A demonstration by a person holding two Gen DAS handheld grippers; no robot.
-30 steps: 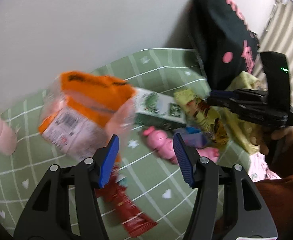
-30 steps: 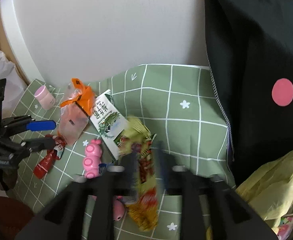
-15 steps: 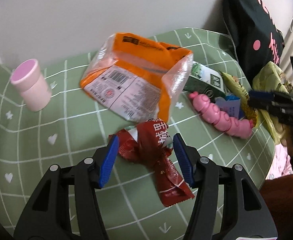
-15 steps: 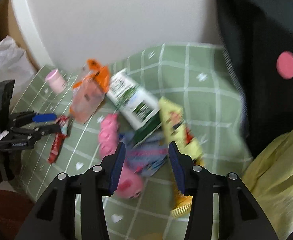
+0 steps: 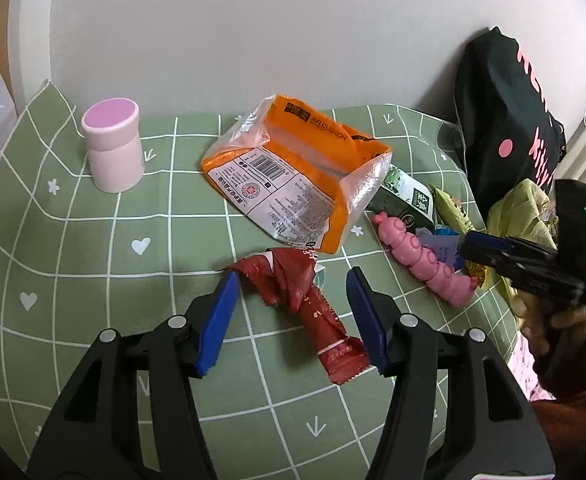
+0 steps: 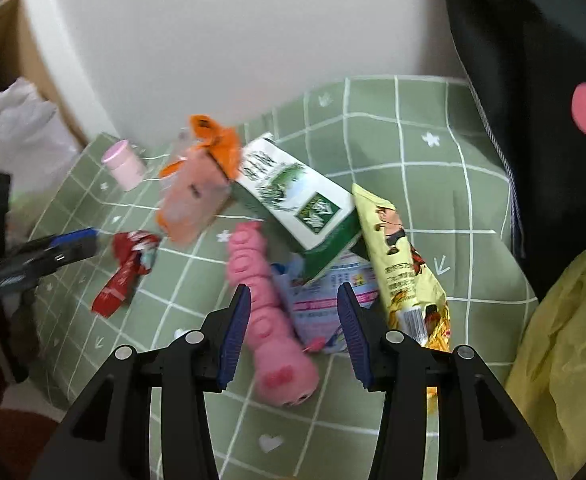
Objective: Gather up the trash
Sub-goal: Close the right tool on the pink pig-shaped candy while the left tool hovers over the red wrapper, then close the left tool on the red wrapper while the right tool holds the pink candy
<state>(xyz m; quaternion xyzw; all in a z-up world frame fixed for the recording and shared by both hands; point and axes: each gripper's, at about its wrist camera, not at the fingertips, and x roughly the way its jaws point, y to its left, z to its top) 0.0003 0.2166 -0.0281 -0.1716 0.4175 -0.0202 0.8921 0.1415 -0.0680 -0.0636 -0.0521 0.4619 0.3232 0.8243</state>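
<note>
A crumpled red wrapper (image 5: 305,304) lies on the green checked cloth (image 5: 93,280) between the fingers of my left gripper (image 5: 291,280), which is open; its pads do not press on the wrapper. My right gripper (image 6: 293,292) hangs over a pink toy (image 6: 265,308) and a pale blue packet (image 6: 325,300). Its jaws are closing with both things between them, untouched. Behind lie an orange and clear bag (image 5: 293,184), a green and white carton (image 6: 297,200) and a yellow snack packet (image 6: 401,264).
A pink jar (image 5: 113,152) stands at the back left by the white wall. A black bag (image 5: 505,120) leans at the right, with a yellow plastic bag (image 6: 565,340) below it. The cloth's edge drops off at the left (image 6: 53,380).
My left gripper swung off the orange bag and settled around the red wrapper. My right gripper shifted left from the yellow snack packet to the pink toy and blue packet, its jaws narrowing slightly.
</note>
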